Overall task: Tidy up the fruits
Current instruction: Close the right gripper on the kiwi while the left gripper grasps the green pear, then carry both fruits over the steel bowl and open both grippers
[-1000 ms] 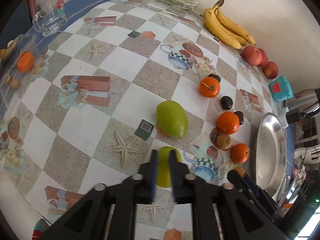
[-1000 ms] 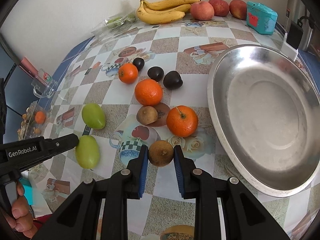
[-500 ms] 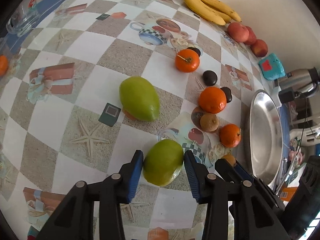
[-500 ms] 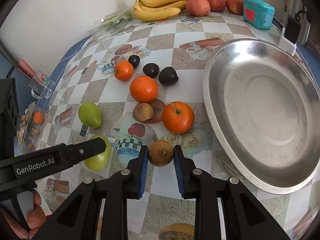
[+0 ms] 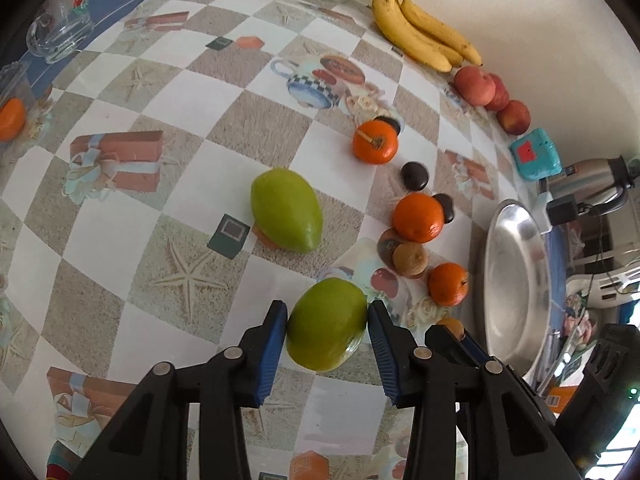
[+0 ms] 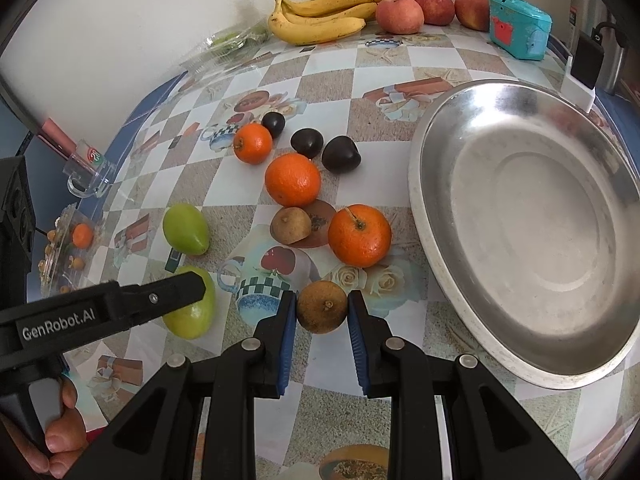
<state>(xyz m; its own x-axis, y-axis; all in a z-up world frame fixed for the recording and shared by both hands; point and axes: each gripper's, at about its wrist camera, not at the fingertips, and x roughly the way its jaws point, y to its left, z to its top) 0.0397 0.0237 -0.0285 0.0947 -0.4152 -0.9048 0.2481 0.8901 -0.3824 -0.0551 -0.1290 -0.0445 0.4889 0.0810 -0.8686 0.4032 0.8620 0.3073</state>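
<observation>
The left gripper (image 5: 327, 334) pinches a green mango (image 5: 326, 324) across its width, both blue pads against its flanks; the skin is smooth and glossy and the body tapers, so a lift with this narrow bite could, in my judgement, let it swivel or slide out forward. The right gripper (image 6: 322, 314) is pressed onto a small brown round fruit (image 6: 321, 306), rough-skinned with a stem dimple on top; it is held near the fingertips only, and a quick swing could roll it free. Both fruits appear to sit on the patterned tablecloth (image 5: 192, 104) still, though contact beneath is hidden. The two grippers stand close side by side, the left one's finger just to the left of the right one, so raising both at once risks a knock. An orange (image 6: 359, 235) lies just ahead of the right gripper, a second brown fruit (image 6: 291, 225) beyond it to the left, and either could be nudged. The steel tray (image 6: 436, 264) lies to the right of both grippers, its raised rim the likely place to clip a low-carried fruit. A second green mango (image 5: 285, 215) lies ahead and left of the left gripper, clear of it.
</observation>
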